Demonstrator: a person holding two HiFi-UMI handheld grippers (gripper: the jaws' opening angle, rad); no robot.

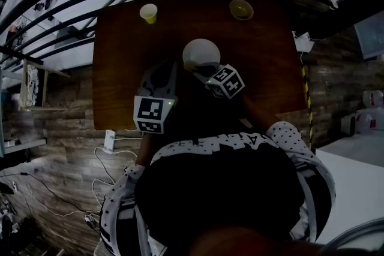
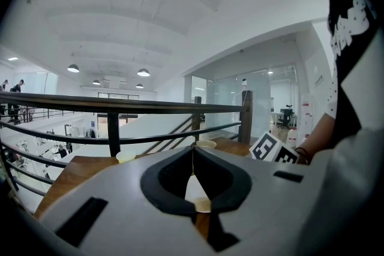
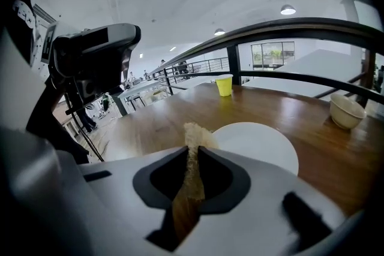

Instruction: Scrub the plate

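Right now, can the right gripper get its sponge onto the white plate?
Probably yes: the right gripper, shut on the sponge, sits at the rim of the white plate, and nothing lies between them.

This is an open-plan office or lab building, seen from an upper gallery. A dark metal railing [image 2: 120,106] runs along the far edge of the wooden worktop [image 3: 180,117], and beyond it the space drops to a bright lower floor [image 2: 54,141] where desks and small figures of people show. The white ceiling carries dome pendant lamps [image 2: 143,72]. To one side stand glass-walled rooms [image 2: 264,99] with an office chair [image 2: 287,114] inside. The wood-plank floor [image 1: 66,105] around the worktop is strewn with cables [image 1: 108,171] and a power strip [image 1: 110,141], and a camera on a stand [image 3: 93,57] rises beside it, as in a recording set-up.
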